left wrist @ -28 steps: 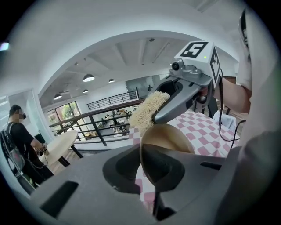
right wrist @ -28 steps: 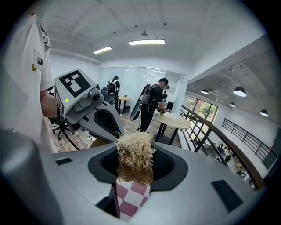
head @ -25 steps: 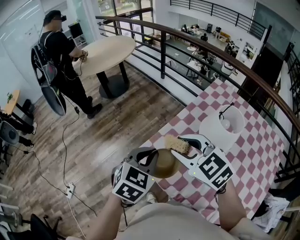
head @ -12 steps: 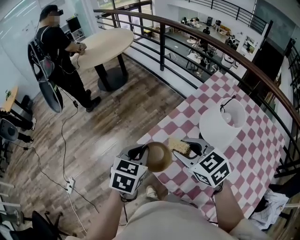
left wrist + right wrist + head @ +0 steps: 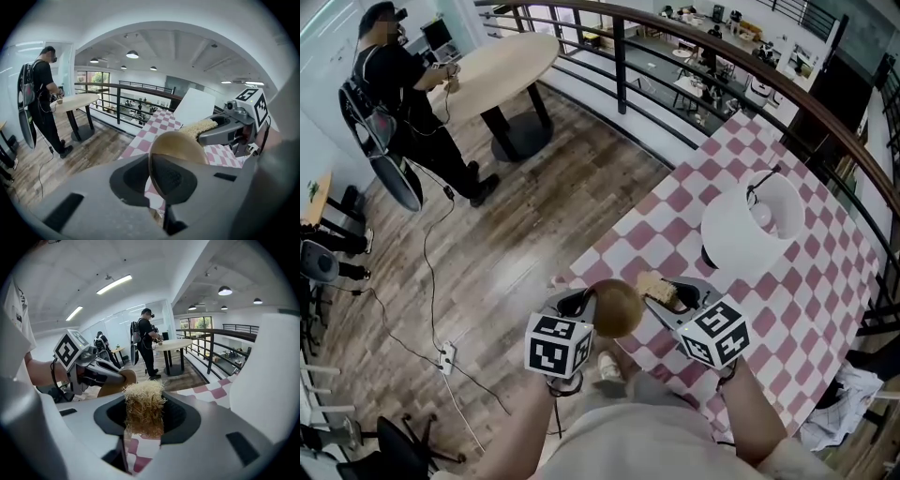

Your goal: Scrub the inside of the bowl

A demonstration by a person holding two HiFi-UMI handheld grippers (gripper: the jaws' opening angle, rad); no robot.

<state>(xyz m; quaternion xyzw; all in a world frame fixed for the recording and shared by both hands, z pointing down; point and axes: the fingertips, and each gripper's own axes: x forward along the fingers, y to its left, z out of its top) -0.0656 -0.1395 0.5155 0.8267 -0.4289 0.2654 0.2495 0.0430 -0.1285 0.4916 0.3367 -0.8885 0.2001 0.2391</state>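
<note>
Bowl in my left claw, scrubber in my right, low in the middle of the head view.

The wood floor (image 5: 516, 244) fills the left of the frame. The table with the checked cloth (image 5: 806, 309) runs down the right, and a white lamp (image 5: 750, 234) stands on it at mid-right. A person (image 5: 394, 84) stands by a round table (image 5: 497, 66) at the upper left. My left claw (image 5: 586, 305) is closed tight on the rim of the brown bowl (image 5: 614, 307), holding it in the air over the table's near corner. My right claw (image 5: 670, 295) is closed on a straw-coloured scrubber (image 5: 656, 286), which sits just beside the bowl's right edge. I cannot tell whether the two touch.
</note>
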